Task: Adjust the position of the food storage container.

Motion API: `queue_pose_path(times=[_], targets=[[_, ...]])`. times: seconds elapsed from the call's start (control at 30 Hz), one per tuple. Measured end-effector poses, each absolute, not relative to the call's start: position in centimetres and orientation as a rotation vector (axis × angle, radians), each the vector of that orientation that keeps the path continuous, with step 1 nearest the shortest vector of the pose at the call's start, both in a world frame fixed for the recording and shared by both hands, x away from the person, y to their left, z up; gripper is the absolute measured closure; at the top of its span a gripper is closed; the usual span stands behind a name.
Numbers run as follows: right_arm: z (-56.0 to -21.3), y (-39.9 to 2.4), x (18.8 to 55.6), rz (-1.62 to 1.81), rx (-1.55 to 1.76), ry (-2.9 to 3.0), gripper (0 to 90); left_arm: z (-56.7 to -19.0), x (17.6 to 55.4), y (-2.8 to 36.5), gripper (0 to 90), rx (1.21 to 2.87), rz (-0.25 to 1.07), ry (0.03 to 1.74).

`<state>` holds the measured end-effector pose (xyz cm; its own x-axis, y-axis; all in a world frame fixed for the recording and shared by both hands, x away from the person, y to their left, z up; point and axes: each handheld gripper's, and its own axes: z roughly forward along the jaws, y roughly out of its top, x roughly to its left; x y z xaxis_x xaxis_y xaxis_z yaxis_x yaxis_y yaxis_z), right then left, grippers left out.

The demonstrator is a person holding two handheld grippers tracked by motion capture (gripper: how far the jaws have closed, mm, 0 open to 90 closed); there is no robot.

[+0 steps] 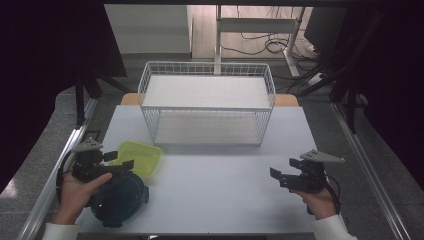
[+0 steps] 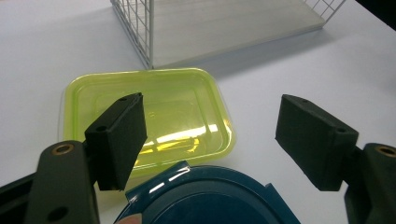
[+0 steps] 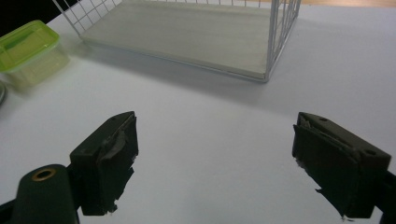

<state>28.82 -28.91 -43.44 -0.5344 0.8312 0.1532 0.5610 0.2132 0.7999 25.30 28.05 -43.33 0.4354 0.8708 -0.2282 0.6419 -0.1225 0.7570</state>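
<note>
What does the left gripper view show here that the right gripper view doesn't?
Left gripper view: the round dark-blue plastic container just under the open left gripper, in front of the yellow-green rectangular plastic container. Right gripper view: the open right gripper over bare white table. Both: the yellow-green container and the white wire basket with its pale board floor.

Blue round container [image 2: 210, 198] – cut off by bottom edge.
</note>
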Motion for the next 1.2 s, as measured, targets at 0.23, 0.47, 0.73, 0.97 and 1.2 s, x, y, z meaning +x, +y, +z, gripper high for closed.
queue_pose_path(times=[0.23, 0.47, 0.73, 0.97, 1.2], targets=[[-43.2, -29.0, 29.1, 1.247, 1.329, 2.183, 16.3, -43.3, 24.6, 28.5, 25.4, 1.840, 0.351, 1.298], [-42.8, -28.3, 28.7, 1.227, 1.316, 2.207, 16.8, -43.4, 24.5, 28.7, 25.4, 1.839, 0.355, 1.302], [-43.1, -28.0, 28.7, 1.210, 1.306, 2.246, 17.4, -42.8, 24.3, 28.4, 26.1, 1.838, 0.371, 1.297], [-43.0, -28.3, 28.7, 1.205, 1.312, 2.246, 17.8, -43.0, 24.3, 28.2, 27.9, 1.845, 0.367, 1.311], [-43.0, -28.3, 28.8, 1.206, 1.311, 2.257, 18.0, -43.0, 24.5, 28.6, 31.9, 1.850, 0.370, 1.334]])
